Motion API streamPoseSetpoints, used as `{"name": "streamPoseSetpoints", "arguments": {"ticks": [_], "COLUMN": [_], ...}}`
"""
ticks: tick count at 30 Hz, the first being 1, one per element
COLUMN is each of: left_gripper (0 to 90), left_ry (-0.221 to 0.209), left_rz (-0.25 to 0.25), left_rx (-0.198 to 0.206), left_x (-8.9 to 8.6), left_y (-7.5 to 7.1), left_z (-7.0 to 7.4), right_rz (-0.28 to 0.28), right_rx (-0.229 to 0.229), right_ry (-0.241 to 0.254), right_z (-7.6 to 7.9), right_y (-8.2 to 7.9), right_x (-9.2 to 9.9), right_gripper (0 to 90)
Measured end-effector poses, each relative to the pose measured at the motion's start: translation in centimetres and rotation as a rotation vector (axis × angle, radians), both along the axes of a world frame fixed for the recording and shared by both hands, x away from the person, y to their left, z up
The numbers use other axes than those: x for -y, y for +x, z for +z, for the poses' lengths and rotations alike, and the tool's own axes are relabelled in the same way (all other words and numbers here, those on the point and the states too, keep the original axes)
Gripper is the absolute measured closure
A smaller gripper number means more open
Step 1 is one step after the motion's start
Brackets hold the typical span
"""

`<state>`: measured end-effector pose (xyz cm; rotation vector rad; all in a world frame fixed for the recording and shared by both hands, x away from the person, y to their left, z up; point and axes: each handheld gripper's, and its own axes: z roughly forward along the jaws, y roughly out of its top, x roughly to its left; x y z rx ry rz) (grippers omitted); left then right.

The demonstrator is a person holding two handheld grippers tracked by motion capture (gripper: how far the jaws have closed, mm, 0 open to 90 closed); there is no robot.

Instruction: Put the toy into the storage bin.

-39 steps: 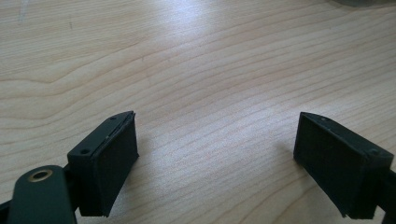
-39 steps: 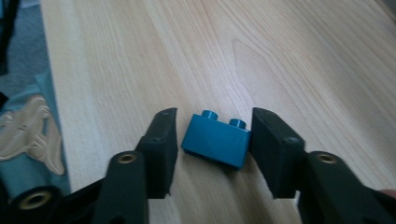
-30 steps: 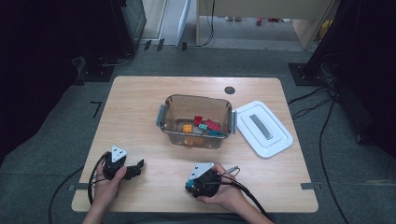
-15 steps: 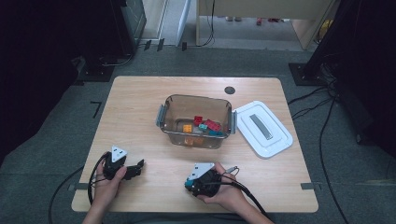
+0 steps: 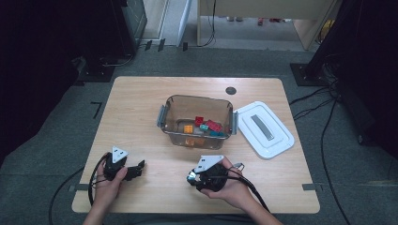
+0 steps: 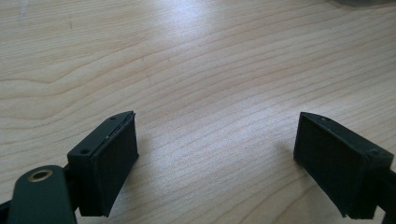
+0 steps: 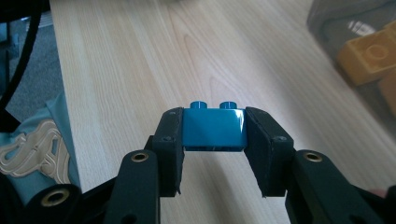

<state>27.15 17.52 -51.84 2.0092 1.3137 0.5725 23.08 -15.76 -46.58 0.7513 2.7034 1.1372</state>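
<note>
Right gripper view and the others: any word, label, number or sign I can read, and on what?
None readable.
Blue brick in the right gripper: plain.
White lid: grey strip, no print legible.
Teal cloth at the table edge: pale swirl pattern, no letters.

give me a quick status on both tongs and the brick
Right tongs shut on blue brick, lifted off table. Left tongs open, empty. Path to bin clear.
</note>
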Motion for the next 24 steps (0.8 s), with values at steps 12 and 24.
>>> {"name": "streamPoseSetpoints", "arguments": {"ticks": [12,24], "left_gripper": [13.5,13.5], "left_ry": [0.000,0.000], "left_rz": [0.000,0.000], "left_rx": [0.000,-0.001], "left_x": [0.0,0.0], "left_y": [0.0,0.0], "left_z": [0.0,0.0], "right_rz": [-0.003,0.000], "right_rx": [0.015,0.030], "right_ry": [0.038,0.075], "right_z": [2.9,5.9], "right_y": [0.9,1.8], "right_x": [0.6,1.2], "right_gripper": [60.0,60.0]}}
